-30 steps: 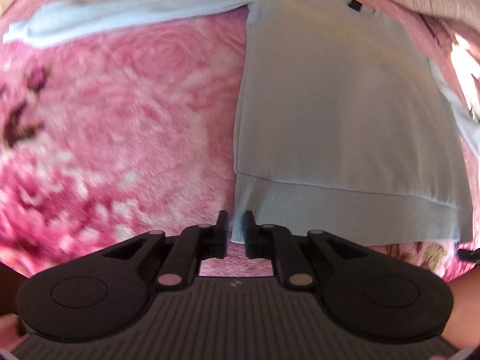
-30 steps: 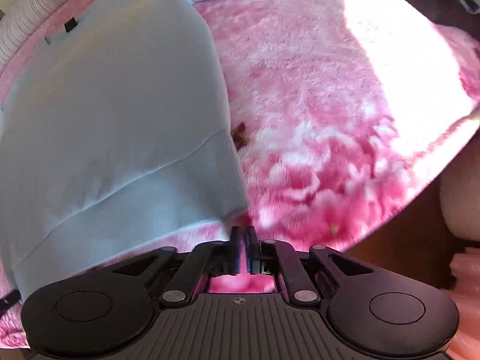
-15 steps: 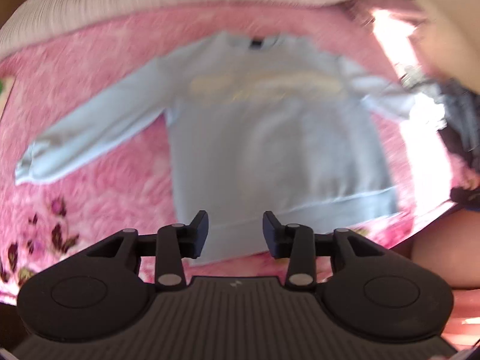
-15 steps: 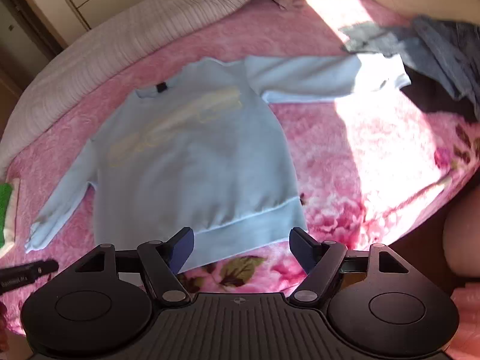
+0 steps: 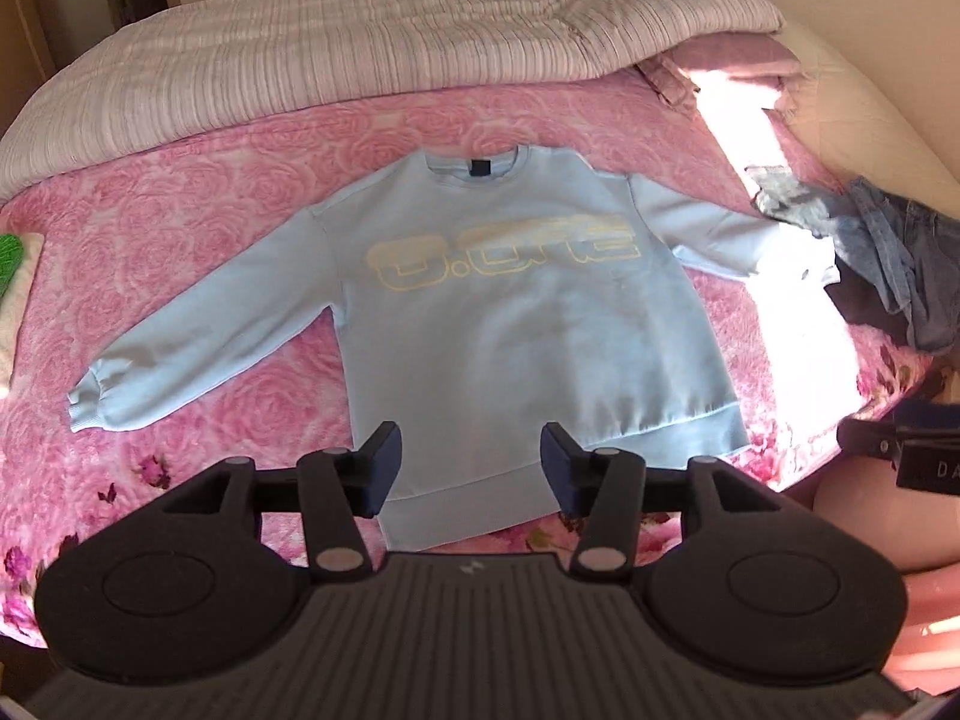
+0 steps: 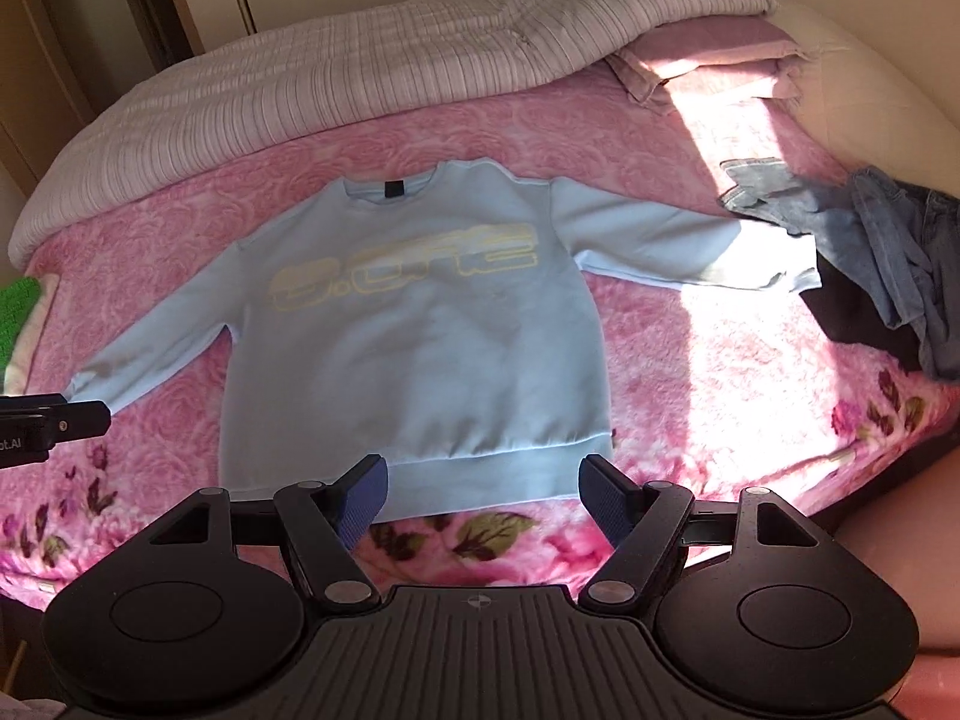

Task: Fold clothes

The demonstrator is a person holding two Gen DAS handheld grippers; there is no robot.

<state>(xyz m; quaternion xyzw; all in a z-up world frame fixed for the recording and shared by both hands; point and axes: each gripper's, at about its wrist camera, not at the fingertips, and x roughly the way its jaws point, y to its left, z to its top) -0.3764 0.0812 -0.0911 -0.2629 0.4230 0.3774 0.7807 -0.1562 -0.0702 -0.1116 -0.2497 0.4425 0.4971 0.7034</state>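
A: Sweatshirt (image 5: 516, 324) posn?
B: Spread flat, front up, on pink blanket (image 5: 198, 228). Neck twd striped quilt (image 5: 336, 42), both sleeves out to sides, hem nearest tongs.

A: Left gripper (image 5: 470, 468) status?
B: Fingers spread wide, nothing between. Held above & clear of sweatshirt, framing middle of hem band in left wrist view. No contact w/ fabric.

A: Right gripper (image 6: 482, 491)?
B: Also spread wide, empty. Hovering off sweatshirt hem, framing hem's right half in right wrist view; no contact.

A: Other items ref. sweatshirt?
B: Denim garment (image 6: 888, 252) crumpled just past right cuff, touching or overlapping it; cannot tell which. Green item (image 6: 18, 306) beyond left sleeve, near blanket edge. Sunlit strip across right sleeve & blanket beside it.
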